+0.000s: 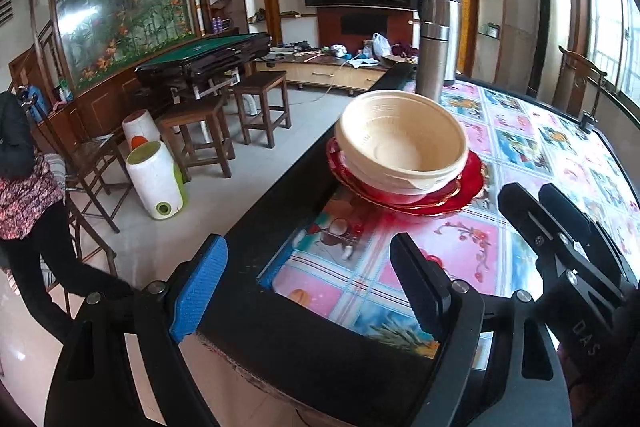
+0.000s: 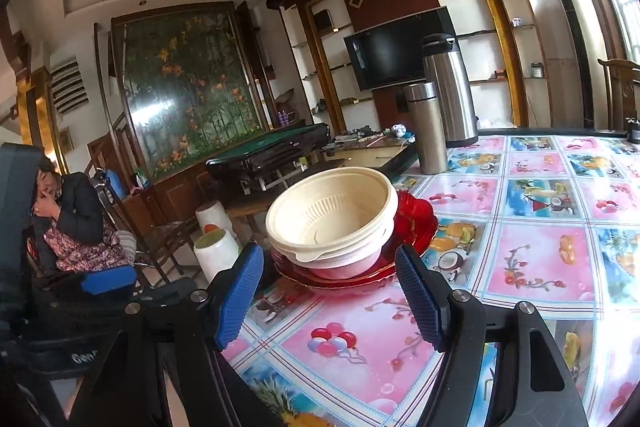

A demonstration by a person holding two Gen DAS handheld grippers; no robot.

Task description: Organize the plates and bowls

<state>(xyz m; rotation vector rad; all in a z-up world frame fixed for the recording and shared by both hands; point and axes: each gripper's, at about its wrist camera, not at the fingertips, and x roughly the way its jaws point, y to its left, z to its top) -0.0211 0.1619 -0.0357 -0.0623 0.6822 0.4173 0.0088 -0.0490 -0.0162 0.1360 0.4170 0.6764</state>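
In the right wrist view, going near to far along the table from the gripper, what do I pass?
Right gripper → cream bowls stacked on red plates → slim steel flask → tall steel thermos at the far table edge.
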